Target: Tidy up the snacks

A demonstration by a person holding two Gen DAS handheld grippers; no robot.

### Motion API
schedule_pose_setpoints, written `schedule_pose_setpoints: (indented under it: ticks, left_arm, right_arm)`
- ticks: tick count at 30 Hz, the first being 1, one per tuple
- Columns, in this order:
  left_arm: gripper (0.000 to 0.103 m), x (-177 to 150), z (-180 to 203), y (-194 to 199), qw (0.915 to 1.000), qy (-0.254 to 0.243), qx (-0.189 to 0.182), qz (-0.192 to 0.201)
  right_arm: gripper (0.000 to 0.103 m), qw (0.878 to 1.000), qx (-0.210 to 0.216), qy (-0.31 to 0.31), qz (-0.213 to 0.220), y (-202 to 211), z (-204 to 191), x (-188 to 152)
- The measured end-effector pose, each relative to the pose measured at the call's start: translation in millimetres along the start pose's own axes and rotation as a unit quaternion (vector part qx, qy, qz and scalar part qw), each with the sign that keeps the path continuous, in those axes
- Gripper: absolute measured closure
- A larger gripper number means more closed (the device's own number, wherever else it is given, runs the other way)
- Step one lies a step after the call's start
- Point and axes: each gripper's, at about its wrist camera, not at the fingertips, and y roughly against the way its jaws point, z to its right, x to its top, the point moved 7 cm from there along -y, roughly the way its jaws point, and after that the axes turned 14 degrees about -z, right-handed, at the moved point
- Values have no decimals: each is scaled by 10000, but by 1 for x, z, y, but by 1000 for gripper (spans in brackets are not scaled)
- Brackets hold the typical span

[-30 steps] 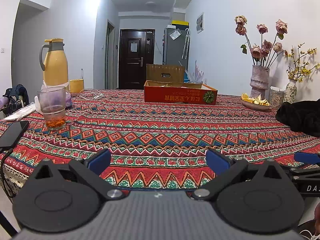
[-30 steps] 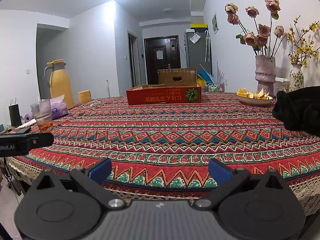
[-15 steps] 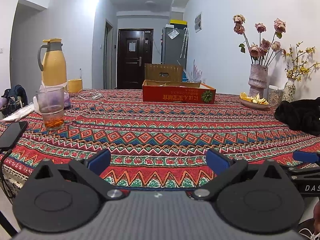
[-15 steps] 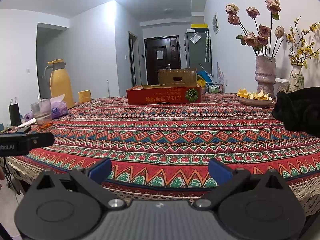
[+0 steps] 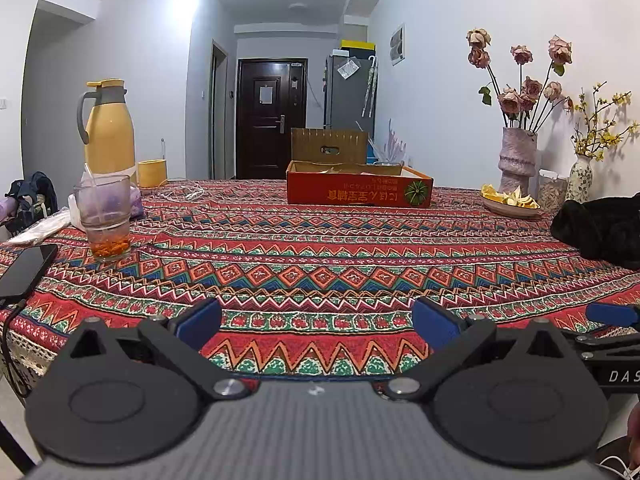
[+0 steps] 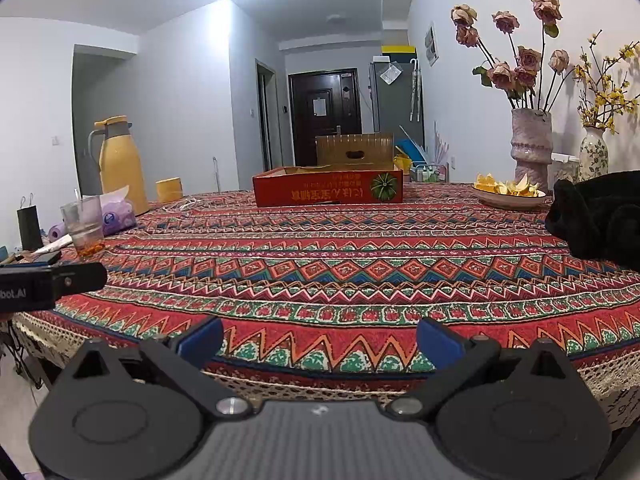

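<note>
Honestly, both the left gripper (image 5: 316, 318) and right gripper (image 6: 319, 336) are hovering spread wide, empty, at the table's near edge. The shallow red cardboard tray (image 5: 359, 189) is sitting toward the far edge; probably light, flimsy, so I'd be pinching its stiff rim.

A yellow thermos jug (image 5: 109, 128) stands at the table's (image 5: 320, 256) far left edge beside a yellow cup (image 5: 152, 173). Nearer along that edge are a glass (image 5: 103, 216) and a phone (image 5: 25, 270). A black garment (image 5: 600, 230) lies at the right edge; two flower vases (image 5: 516, 156) stand by the far right corner.
</note>
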Motion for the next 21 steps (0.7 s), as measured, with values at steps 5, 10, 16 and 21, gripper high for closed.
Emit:
schedule_pose_setpoints:
  ticks: [5, 10, 16, 21]
  left_arm:
    - [0, 0, 0, 0, 10000, -6, -3, -14]
    - [0, -1, 0, 0, 10000, -3, 8, -29]
    - [0, -1, -1, -1, 10000, 14, 13, -43]
    - [0, 2, -4, -6, 9999, 18, 106, -20]
  right_arm:
    - [0, 10000, 3, 3, 1, 0, 0, 0]
    - [0, 10000, -3, 12, 3, 0, 0, 0]
    - [0, 10000, -6, 29, 17, 1, 0, 1]
    - [0, 9999, -43, 85, 76, 0, 2, 7]
